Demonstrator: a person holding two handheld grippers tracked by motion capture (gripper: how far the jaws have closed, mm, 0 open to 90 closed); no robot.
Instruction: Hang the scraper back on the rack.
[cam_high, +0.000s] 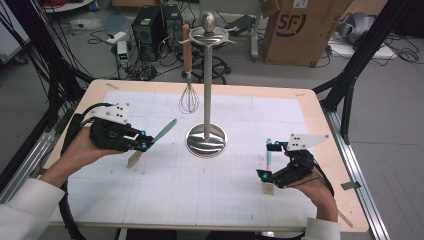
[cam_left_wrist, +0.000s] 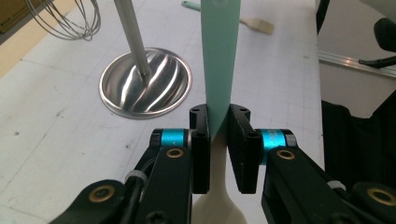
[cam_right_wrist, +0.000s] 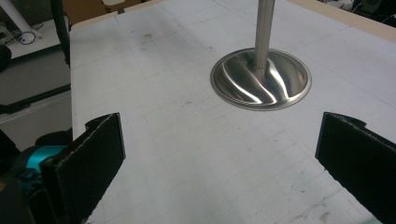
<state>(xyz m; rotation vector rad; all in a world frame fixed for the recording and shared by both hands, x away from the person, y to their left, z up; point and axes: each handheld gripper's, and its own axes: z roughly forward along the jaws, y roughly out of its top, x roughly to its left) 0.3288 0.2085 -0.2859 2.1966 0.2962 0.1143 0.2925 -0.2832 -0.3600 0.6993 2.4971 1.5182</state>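
White table (cam_high: 165, 185), left claw (cam_left_wrist: 218, 135) clamping spatula (cam_left_wrist: 219, 60), right claw (cam_right_wrist: 219, 154) wide open

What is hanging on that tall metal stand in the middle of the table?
A wire whisk with a brown handle hangs from the stand's top disc, its wires just above the table. The disc covers the hook, so how it is attached cannot be seen.
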